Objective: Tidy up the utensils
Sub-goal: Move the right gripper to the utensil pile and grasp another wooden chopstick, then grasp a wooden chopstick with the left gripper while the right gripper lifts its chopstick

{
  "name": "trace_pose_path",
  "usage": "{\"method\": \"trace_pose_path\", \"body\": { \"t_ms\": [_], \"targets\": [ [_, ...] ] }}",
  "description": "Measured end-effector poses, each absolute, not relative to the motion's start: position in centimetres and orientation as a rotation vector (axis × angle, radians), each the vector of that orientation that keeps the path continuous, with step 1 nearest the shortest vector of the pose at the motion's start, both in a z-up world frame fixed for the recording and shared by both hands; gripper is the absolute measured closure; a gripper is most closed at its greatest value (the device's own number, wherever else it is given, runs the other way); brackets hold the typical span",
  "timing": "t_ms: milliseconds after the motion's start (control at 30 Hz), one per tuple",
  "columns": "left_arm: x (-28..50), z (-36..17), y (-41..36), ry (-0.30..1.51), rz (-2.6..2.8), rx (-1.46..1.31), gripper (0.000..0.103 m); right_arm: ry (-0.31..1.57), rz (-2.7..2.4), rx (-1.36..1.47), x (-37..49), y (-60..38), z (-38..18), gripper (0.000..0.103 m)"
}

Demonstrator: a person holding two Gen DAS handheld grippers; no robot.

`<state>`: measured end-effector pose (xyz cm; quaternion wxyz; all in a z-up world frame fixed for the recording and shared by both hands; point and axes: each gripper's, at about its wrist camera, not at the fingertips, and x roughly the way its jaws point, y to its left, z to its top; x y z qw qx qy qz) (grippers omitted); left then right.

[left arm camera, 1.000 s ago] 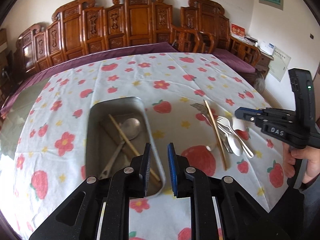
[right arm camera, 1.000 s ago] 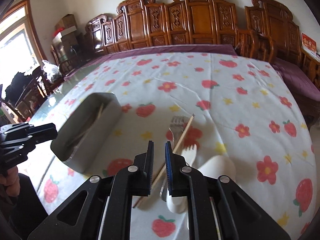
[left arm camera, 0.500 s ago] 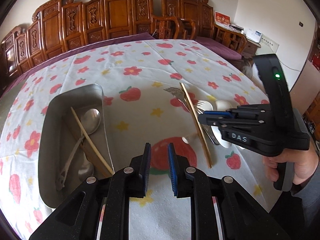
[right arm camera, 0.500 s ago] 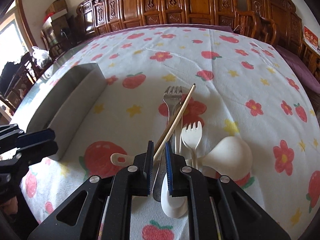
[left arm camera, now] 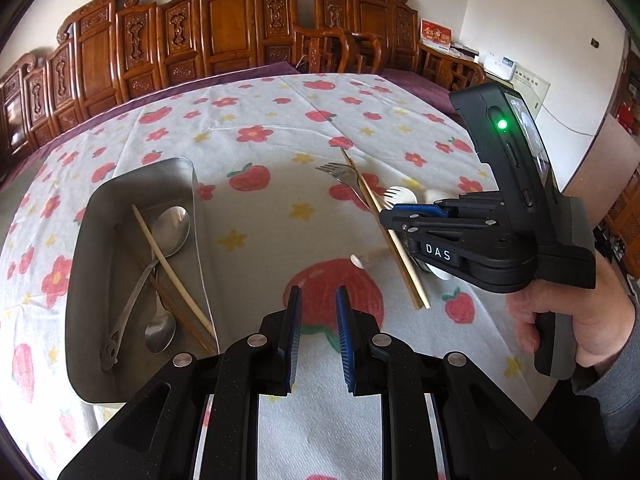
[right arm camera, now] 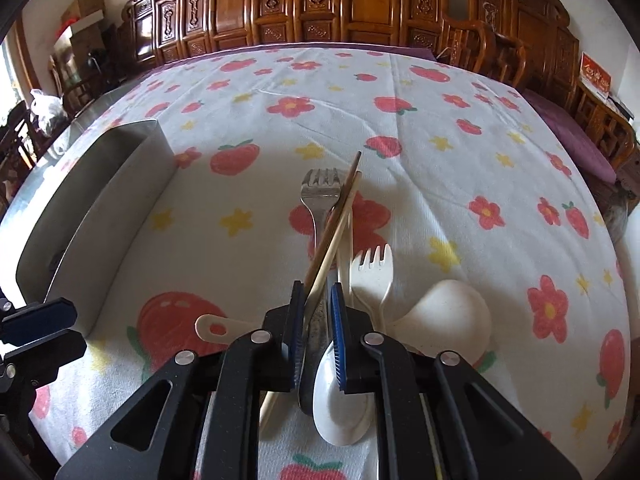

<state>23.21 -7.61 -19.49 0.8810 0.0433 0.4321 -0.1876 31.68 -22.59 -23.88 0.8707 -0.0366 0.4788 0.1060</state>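
A metal tray (left arm camera: 82,272) on the left holds two metal spoons (left arm camera: 170,228) and chopsticks (left arm camera: 168,268). It shows side-on in the right wrist view (right arm camera: 96,204). To its right lies a pile: a metal fork (right arm camera: 322,200), a pair of chopsticks (right arm camera: 334,232), a white plastic fork (right arm camera: 374,272) and white spoons (right arm camera: 444,312). My right gripper (right arm camera: 316,312) is open, low over the pile, its jaws either side of the chopsticks and fork handle. It also shows in the left wrist view (left arm camera: 394,218). My left gripper (left arm camera: 316,320) is open and empty above the cloth by the tray.
The table wears a white cloth with red strawberries and flowers (right arm camera: 400,128). Carved wooden chairs (left arm camera: 224,28) line its far side. The table's right edge falls away near a purple cushion (right arm camera: 568,128).
My right gripper has moved forward and down onto the pile, so the chopsticks now lie between its jaws. My left gripper has drifted right, off the tray.
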Motion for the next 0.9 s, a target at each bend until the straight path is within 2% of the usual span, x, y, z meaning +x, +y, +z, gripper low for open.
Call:
{"method": "trace_pose_path", "body": {
  "t_ms": [300, 433, 533, 900],
  "targets": [
    [23.3, -19.6, -7.5, 0.902, -0.378, 0.089, 0.087, 1.010, 0.190, -0.029, 33.0, -22.8, -24.5, 0.088],
    [23.3, -19.5, -7.4, 0.899, -0.377, 0.089, 0.087, 1.006, 0.199, -0.029, 32.8, -22.4, -24.3, 0.094],
    [23.5, -19.8, -7.4, 0.904, -0.373, 0.088, 0.087, 0.990, 0.197, -0.007, 32.4, -23.0, -23.6, 0.097],
    [23.8, -19.9, -8.6, 0.925, -0.380, 0.085, 0.087, 0.891, 0.207, 0.102, 31.1, -28.1, -19.8, 0.097]
  ]
}}
